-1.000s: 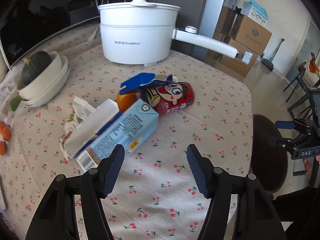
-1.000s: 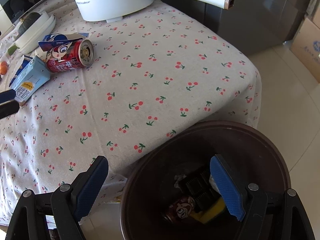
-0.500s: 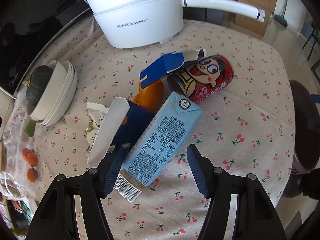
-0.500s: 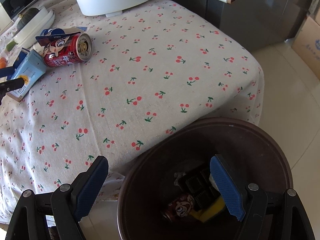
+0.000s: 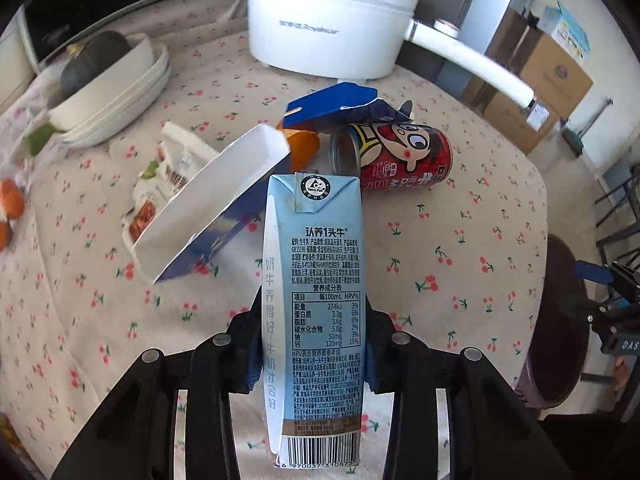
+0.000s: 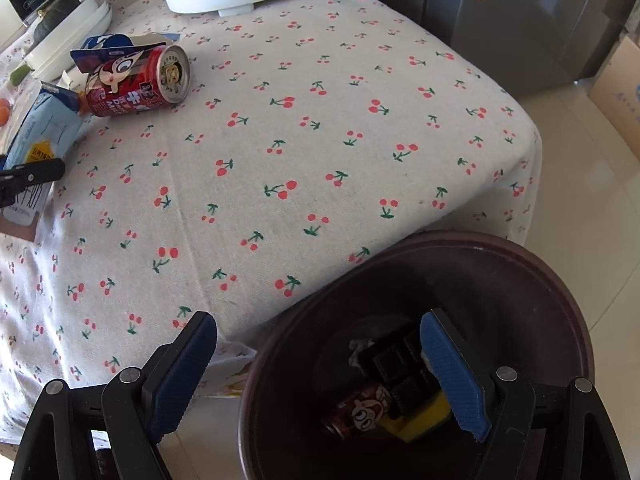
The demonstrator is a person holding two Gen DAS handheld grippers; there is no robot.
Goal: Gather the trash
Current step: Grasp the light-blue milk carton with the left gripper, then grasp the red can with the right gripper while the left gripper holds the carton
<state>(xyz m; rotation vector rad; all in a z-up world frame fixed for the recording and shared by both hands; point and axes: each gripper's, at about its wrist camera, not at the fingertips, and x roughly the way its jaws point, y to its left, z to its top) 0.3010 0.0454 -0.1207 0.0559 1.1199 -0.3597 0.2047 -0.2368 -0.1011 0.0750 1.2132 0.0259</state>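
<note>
My left gripper (image 5: 314,344): jaws just closing, now pressing light-blue milk carton (image 5: 316,280) between pads. Red cartoon can (image 5: 400,160) lies just beyond carton tip. My right gripper (image 6: 316,376) gapes wide, empty, over brown trash bin (image 6: 520,276).

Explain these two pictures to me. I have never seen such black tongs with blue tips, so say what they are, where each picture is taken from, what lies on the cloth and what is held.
The tongs are hand-held grippers, one in each of a person's hands, each with a camera looking along its two fingers.

The left wrist view shows the left gripper. Its jaws have just closed on a light blue milk carton, which sits pressed between the pads.

The right wrist view shows the right gripper open and empty, above a dark brown bin beside the table. The bin holds a red can and dark packaging.

On the cherry-print tablecloth lie a red cartoon can on its side, torn blue-and-white cartons, a snack wrapper, a white pot and stacked bowls.
</note>
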